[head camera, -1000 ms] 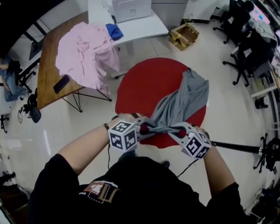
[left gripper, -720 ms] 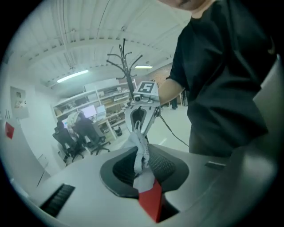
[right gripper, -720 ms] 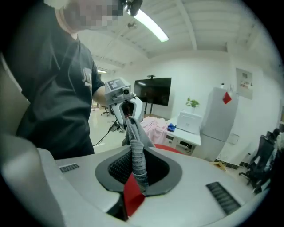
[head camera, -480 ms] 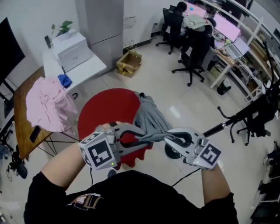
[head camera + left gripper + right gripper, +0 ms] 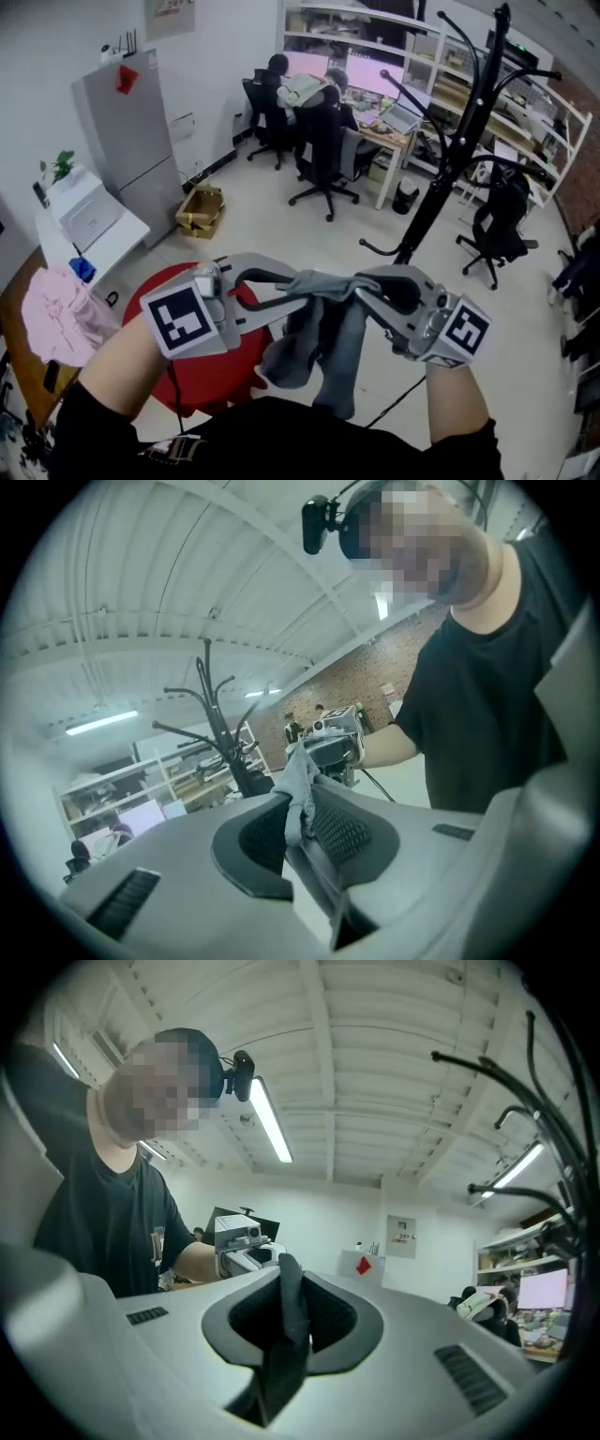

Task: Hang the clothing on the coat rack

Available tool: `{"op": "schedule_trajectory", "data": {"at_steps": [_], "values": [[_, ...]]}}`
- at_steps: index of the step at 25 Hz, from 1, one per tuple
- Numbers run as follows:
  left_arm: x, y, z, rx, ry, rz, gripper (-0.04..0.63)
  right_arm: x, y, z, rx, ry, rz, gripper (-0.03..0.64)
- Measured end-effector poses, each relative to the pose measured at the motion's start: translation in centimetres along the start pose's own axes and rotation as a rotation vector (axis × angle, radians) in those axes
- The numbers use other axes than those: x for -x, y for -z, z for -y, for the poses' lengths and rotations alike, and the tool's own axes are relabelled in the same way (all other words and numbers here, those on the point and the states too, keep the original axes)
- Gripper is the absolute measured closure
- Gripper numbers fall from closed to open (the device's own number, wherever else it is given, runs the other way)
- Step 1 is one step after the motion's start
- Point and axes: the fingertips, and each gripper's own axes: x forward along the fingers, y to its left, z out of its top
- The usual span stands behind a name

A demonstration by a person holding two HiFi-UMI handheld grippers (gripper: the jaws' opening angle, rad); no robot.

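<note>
**Grey garment gripped at both ends, short of the coat rack**

The left gripper [image 5: 307,287] and right gripper [image 5: 362,287] were at centre frame in the head view, tips nearly meeting. Each had its jaws almost together, pinched on the grey garment [image 5: 323,352]. The cloth ran as a tight twist from one gripper to the other and sagged in a bunch below them.

Hidden or unclear:
- The garment's lower end dropped behind the person's black shirt at bottom centre. Its cut could not be made out.
- The left gripper view showed only a small tuft of cloth above the pads.
- The right gripper view showed one dark fold between the pads, the rest falling out of sight below.
- The coat rack [image 5: 457,155] reached the top edge at upper right, and its foot was screened by the right gripper.
- A pink cloth [image 5: 56,314] was cut off at the left edge.

Edges and room:
- Bare pale floor lay between the grippers and the rack's pole.
- A black chair [image 5: 497,230] stood just right of the pole.
- A red mat [image 5: 220,375] lay beneath the left gripper, partly covered by it.
</note>
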Motion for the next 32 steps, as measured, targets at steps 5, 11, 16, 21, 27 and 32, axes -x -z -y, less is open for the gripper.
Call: {"op": "schedule_trajectory", "data": {"at_steps": [5,11,16,21,27,32], "values": [[-5.7,-5.7,-0.5,-0.033,0.064,0.075,0.548,6.3,-4.6,2.8,0.035,0.106,0.046,0.572],[-11.1,-13.7,-2.0,-0.061,0.090,0.181,0.549,12.9,-11.7,5.5,0.121,0.221,0.099,0.572],[-15.1,-19.4,-3.8,-0.074,0.065,0.247,0.549,17.6,-17.3,8.0,0.174,0.328,0.163,0.572],[-20.3,-24.0,-6.8,-0.049,0.012,0.255,0.549,21.9,-21.7,12.0,0.219,0.428,0.181,0.572],[-22.7,-24.7,-10.3,-0.013,-0.063,0.245,0.549,23.2,-22.5,15.6,0.202,0.524,0.195,0.572],[-24.5,-25.6,-12.4,0.031,-0.104,0.236,0.549,24.5,-22.9,18.4,0.174,0.573,0.208,0.572]]}}
